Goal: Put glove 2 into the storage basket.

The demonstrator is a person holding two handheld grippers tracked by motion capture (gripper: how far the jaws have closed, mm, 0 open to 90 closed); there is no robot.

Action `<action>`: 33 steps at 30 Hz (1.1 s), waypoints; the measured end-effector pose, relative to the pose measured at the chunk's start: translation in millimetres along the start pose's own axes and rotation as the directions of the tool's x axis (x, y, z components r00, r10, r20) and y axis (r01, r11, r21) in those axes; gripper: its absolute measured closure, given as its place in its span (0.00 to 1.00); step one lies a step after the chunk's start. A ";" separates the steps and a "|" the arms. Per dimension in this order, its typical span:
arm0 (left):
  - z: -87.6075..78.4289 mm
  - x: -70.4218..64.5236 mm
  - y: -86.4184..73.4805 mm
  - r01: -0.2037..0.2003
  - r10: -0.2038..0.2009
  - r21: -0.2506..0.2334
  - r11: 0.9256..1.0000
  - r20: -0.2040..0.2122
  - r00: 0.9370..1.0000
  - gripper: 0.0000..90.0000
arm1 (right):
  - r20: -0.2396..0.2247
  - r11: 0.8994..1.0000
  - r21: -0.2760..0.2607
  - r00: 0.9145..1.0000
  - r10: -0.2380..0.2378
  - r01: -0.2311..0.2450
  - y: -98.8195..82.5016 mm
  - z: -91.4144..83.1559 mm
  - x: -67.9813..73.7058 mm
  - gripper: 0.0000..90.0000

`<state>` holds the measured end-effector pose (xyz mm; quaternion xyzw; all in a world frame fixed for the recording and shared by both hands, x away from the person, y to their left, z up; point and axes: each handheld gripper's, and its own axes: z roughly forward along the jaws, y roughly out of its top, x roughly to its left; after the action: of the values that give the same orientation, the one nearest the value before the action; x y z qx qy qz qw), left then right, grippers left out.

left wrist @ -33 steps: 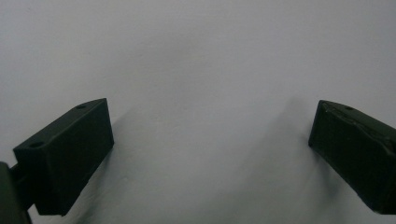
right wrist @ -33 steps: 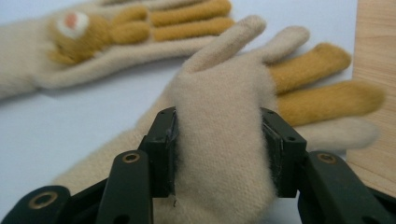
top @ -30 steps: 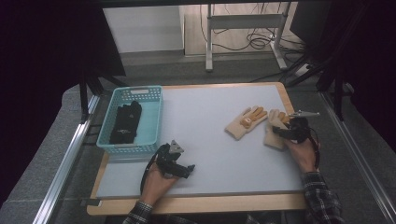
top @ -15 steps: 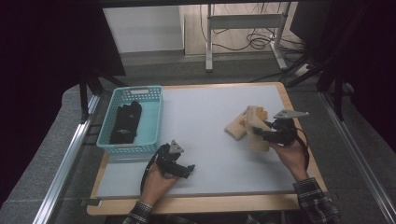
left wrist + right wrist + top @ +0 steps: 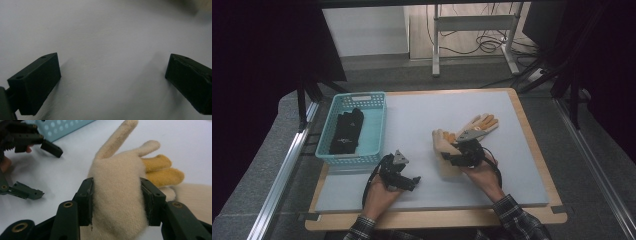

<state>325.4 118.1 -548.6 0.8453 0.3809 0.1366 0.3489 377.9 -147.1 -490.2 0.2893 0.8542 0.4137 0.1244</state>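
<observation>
We see the right tongs [image 5: 117, 202] clamped on a cream knitted fabric glove [image 5: 117, 195], their jaws pressing both sides of its bunched palm while its fingers stand up beyond them. Just behind it lies a second cream glove with yellow fingertips [image 5: 479, 124] on the white table [image 5: 422, 115]. The left tongs [image 5: 404, 181] stand wide and empty, near the right tongs, beside a turquoise plastic basket [image 5: 374, 107] holding a black glove [image 5: 346, 131].

Cream glove [image 5: 117, 195] with mustard-yellow fingers — turquoise basket [image 5: 374, 125], black gloves [image 5: 346, 131] inside — white tabletop [image 5: 422, 120], black claw [image 5: 116, 202].
</observation>
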 end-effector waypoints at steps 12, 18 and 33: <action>-0.1 0.3 0.1 -0.003 0.003 0.003 1.000 0.002 1.000 0.00 | 0.066 0.999 -0.021 0.997 0.048 -0.046 -4.9 -11.6 -17.7 0.46; -0.1 0.0 0.0 0.000 0.000 0.003 1.000 0.002 1.000 0.00 | 0.084 0.998 0.008 0.995 0.059 -0.060 -18.9 -17.8 -31.0 0.67; -0.1 0.0 0.0 0.001 -0.001 0.002 1.000 0.002 1.000 0.00 | 0.194 0.990 -0.018 0.971 0.143 -0.142 -31.5 -22.5 -77.3 0.60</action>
<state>325.3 118.1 -548.5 0.8457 0.3810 0.1354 0.3484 417.4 -222.9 -502.7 0.3885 0.8143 0.3929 0.1779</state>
